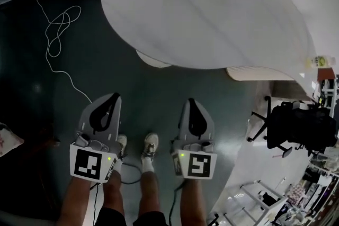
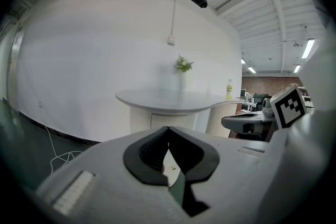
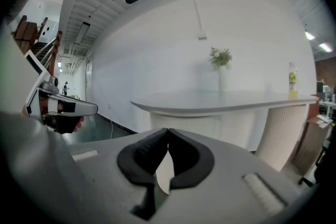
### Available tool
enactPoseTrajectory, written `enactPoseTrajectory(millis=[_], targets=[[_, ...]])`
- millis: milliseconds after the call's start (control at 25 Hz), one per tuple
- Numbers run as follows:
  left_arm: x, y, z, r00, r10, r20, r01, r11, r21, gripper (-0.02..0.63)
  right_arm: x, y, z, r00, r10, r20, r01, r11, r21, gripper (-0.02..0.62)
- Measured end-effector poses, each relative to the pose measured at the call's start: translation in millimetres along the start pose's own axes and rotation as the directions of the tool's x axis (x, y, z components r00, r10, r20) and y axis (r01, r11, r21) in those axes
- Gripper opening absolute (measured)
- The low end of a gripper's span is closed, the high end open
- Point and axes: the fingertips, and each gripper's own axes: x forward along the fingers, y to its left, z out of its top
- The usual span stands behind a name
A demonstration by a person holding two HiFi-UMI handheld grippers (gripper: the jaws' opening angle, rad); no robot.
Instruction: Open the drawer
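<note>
A white table (image 1: 212, 13) with a rounded top stands ahead of me on a pale round pedestal (image 2: 168, 118). On the pedestal's front a faint rectangular outline shows, possibly the drawer front (image 2: 173, 120); I cannot tell for sure. My left gripper (image 1: 114, 97) and right gripper (image 1: 191, 101) hang side by side over the dark floor, well short of the table. Both point toward it. In the left gripper view the left gripper's (image 2: 168, 128) dark pads meet at the tips with nothing between them. The right gripper (image 3: 168, 131) looks the same in its own view.
A white cable (image 1: 58, 29) loops on the floor at the left. A black office chair (image 1: 296, 127) stands at the right, beside a ribbed table support (image 3: 283, 128). On the tabletop are a vase of flowers (image 2: 182, 66) and a bottle (image 3: 292, 78). The person's shoes (image 1: 151, 143) are between the grippers.
</note>
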Motion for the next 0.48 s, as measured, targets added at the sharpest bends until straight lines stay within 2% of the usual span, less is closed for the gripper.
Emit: enactPoseTrajectory(millis=[240,480], targets=[[24,0,-67,1.000,0.000,-0.031,0.001,1.000,0.013,0.011,34,-7,-66,0.999,0.020,-0.042,-0.020,1.000,-0.008,0.003],[49,2,-106,0.999,0.009,-0.052,-0.009,1.000,-0.003,0.011,62,-12,-101,0.997,0.043,-0.064,-0.045,0.999,-0.028,0.003]])
